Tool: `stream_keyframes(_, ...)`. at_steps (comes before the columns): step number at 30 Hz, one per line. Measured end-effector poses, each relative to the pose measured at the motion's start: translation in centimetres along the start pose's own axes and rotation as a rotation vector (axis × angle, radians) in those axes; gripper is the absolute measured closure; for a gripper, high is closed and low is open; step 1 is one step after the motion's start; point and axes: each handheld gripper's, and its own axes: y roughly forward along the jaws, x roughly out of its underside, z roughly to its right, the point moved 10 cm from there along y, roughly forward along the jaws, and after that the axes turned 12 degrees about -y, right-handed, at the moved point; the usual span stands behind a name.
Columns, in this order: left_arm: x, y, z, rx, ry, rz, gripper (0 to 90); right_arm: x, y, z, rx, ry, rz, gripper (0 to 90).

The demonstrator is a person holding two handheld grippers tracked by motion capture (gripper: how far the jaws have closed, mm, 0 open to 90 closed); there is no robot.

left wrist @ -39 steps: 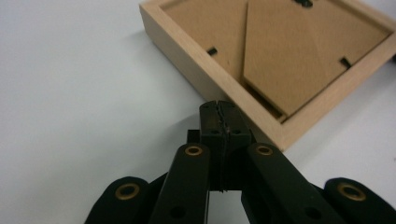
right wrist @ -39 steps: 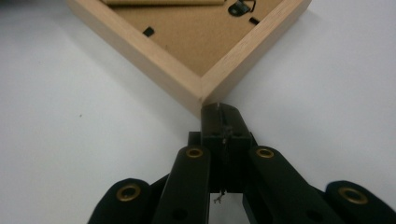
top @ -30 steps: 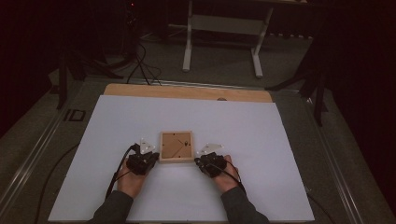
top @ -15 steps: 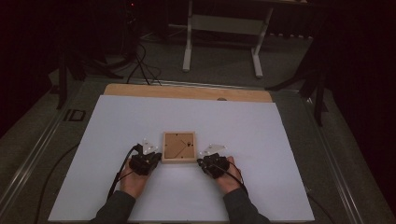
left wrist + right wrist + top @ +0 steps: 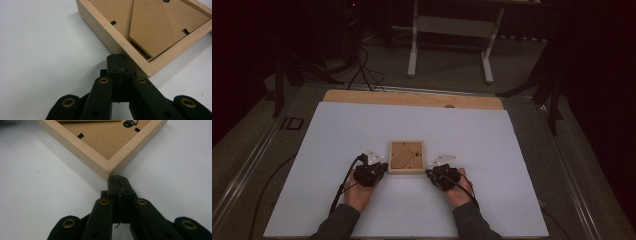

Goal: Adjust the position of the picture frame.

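A small wooden picture frame [image 5: 406, 157] lies face down on the white sheet, its brown backing board [image 5: 162, 25] up. My left gripper [image 5: 378, 168] is shut, with its tips against the frame's left side near the front corner. In the left gripper view the shut tips [image 5: 117, 58] touch the pale wood rail [image 5: 105, 32]. My right gripper [image 5: 432, 173] is shut too, at the frame's front right corner. In the right gripper view its tips [image 5: 117, 180] meet that corner of the frame [image 5: 82, 147]. Neither gripper holds anything.
The white sheet [image 5: 512, 165] covers the table, with a bare wooden strip [image 5: 412, 98] along the far edge. Beyond the table stand a white stand's legs [image 5: 413, 55] and floor cables [image 5: 362, 70]. A metal hanger clip [image 5: 129, 123] sits on the frame's back.
The frame and both hands have shifted slightly to the right. Both grippers stay shut against the frame.
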Motion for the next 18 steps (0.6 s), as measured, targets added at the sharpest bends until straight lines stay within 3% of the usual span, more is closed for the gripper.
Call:
stream_keyframes(5, 0.15, -0.05, 0.06, 0.003, 0.006, -0.013, 89.9, 0.04, 0.10, 0.02, 0.003, 0.006, 0.000, 89.8)
stream_keyframes(10, 0.66, -0.55, 0.41, -0.001, 0.040, -0.035, 89.8, 0.08, 0.06, -0.06, 0.005, 0.005, 0.000, 89.8)
stream_keyframes(18, 0.46, -0.19, 0.70, 0.002, 0.021, -0.021, 89.9, 0.19, 0.01, 0.23, 0.013, 0.013, 0.000, 89.8)
